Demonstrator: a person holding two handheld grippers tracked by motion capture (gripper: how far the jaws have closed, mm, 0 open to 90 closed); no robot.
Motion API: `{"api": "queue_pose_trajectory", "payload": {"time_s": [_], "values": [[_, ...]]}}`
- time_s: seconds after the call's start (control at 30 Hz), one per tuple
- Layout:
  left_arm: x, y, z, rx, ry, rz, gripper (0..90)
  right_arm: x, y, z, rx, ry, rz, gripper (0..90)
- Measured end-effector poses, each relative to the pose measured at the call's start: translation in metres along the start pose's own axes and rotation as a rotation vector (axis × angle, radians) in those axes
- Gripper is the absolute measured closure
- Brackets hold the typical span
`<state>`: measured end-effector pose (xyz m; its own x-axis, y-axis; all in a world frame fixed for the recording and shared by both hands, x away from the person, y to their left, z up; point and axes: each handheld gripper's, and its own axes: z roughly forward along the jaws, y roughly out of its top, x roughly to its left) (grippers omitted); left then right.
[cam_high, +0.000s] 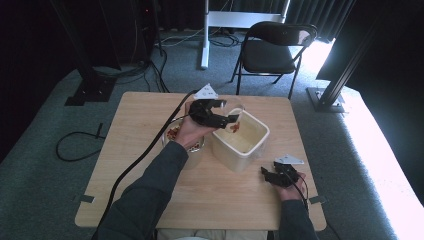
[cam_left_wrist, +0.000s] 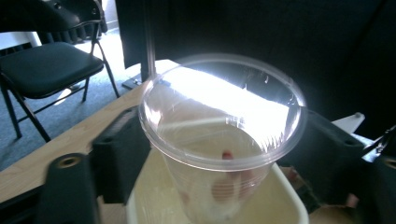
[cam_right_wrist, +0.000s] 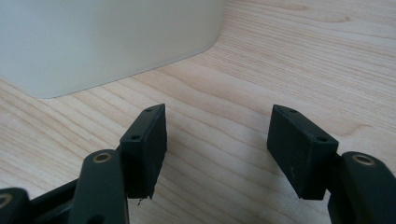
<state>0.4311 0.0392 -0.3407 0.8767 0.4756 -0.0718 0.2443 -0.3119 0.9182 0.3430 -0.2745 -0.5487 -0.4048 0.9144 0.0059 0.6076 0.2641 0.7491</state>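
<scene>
A clear plastic cup stands upright between the two jaws of my left gripper, its base down inside a cream plastic tub. The pads flank the cup wall with a thin gap on each side, so the gripper is open. A few reddish bits show through the cup's bottom. In the high view the left gripper reaches over the tub's far left corner, with the cup at its tips. My right gripper rests open on the table beside the tub's near right corner, nothing between its jaws.
A clear container with brown and red pieces sits under the left hand, left of the tub. The tub's pale wall is just ahead of the right gripper. A black folding chair stands beyond the wooden table.
</scene>
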Motion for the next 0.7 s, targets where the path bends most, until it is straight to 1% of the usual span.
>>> {"api": "queue_pose_trajectory", "payload": {"time_s": [0.03,0.07,0.17,0.23,0.3,0.43,0.57,0.63,0.7], "values": [[-0.001,-0.003,0.005,0.005,0.007,0.003,19.0,0.0,0.0,0.0,0.0,0.0,0.0,37.2],[-0.001,-0.003,0.005,0.005,0.007,0.003,16.4,0.0,0.0,0.0,0.0,0.0,0.0,37.2],[-0.002,-0.005,0.009,0.02,0.037,-0.006,15.1,0.0,0.0,0.0,-0.001,0.001,0.001,37.2],[-0.002,-0.005,0.009,0.023,0.038,-0.004,15.1,0.0,0.0,0.0,-0.001,0.002,0.001,37.2],[-0.002,-0.005,0.008,0.025,0.044,0.006,15.1,0.0,0.0,0.0,-0.001,0.003,0.0,37.2],[-0.003,-0.004,0.003,0.018,0.046,0.003,15.1,0.0,0.0,0.0,-0.001,0.003,0.0,37.2],[-0.005,-0.002,-0.003,0.017,0.055,0.012,15.1,0.0,0.0,0.0,-0.001,0.003,0.0,37.2],[-0.006,-0.002,-0.008,0.025,0.066,0.019,15.2,0.0,0.0,0.0,-0.001,0.003,0.0,37.2],[-0.006,-0.002,-0.008,0.025,0.066,0.019,15.1,0.0,0.0,0.0,-0.001,0.003,0.0,37.2]]}}
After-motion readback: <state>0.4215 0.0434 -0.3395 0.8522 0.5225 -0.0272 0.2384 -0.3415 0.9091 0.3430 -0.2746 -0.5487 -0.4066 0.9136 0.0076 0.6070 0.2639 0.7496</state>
